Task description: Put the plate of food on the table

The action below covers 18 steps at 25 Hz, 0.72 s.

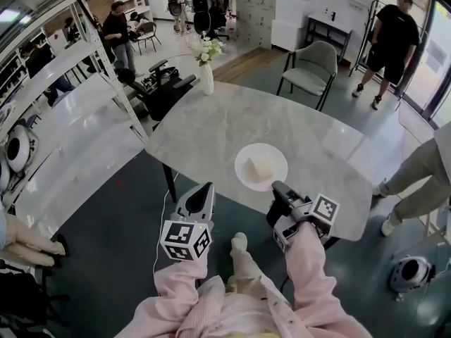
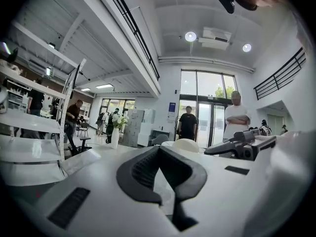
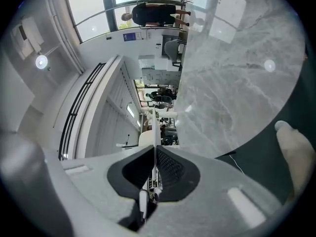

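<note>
A round white plate point(image 1: 248, 153) with a pale block of food point(image 1: 259, 167) lies on the marble table point(image 1: 211, 125), close to its near edge. My right gripper point(image 1: 276, 187) is shut on the plate's near rim. In the right gripper view that rim shows as a thin white edge point(image 3: 157, 132) pinched between the dark pads of the gripper point(image 3: 155, 149). My left gripper point(image 1: 201, 192) hangs just off the table's near edge, left of the plate, touching nothing. Its jaws point(image 2: 159, 149) stand slightly apart with nothing between them.
A white vase of flowers point(image 1: 206, 69) stands at the table's far end, with a grey chair point(image 1: 310, 69) behind the table. A metal shelving rack point(image 1: 70, 118) runs along the left. One person stands at the far right point(image 1: 391, 41), and another person's legs point(image 1: 423, 182) are right of the table.
</note>
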### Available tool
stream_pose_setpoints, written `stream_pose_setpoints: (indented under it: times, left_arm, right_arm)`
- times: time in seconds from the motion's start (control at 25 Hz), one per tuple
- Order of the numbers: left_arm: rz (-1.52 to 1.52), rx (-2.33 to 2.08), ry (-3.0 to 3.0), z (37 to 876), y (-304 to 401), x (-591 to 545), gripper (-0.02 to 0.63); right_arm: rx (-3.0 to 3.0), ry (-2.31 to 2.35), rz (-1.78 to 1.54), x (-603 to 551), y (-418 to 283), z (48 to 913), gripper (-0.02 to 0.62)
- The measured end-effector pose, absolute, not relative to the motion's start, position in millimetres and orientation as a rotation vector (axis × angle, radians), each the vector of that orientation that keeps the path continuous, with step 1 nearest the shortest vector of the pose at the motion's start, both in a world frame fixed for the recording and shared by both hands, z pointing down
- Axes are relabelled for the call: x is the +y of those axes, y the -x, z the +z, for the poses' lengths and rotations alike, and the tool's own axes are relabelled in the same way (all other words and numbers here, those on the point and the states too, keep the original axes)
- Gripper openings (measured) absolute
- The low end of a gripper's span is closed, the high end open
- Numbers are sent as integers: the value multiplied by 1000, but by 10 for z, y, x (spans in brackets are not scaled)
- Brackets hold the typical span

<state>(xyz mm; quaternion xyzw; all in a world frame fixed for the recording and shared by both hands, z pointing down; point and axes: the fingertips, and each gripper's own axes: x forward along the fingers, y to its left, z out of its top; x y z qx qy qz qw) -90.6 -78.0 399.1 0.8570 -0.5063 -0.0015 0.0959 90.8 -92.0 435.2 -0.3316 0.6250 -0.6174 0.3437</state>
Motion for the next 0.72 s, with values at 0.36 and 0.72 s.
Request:
stream_pose_setpoints:
  times: [0.36, 0.72]
  left_arm:
    - [17, -1515, -2490, 4154, 1030, -1656, -2]
    - [59, -1500, -2450, 4304, 1049, -2736, -2]
  right_arm:
    - [1650, 855, -1630, -1810, -806, 4513, 15]
    - [1670, 864, -1662, -2829, -775, 4656, 15]
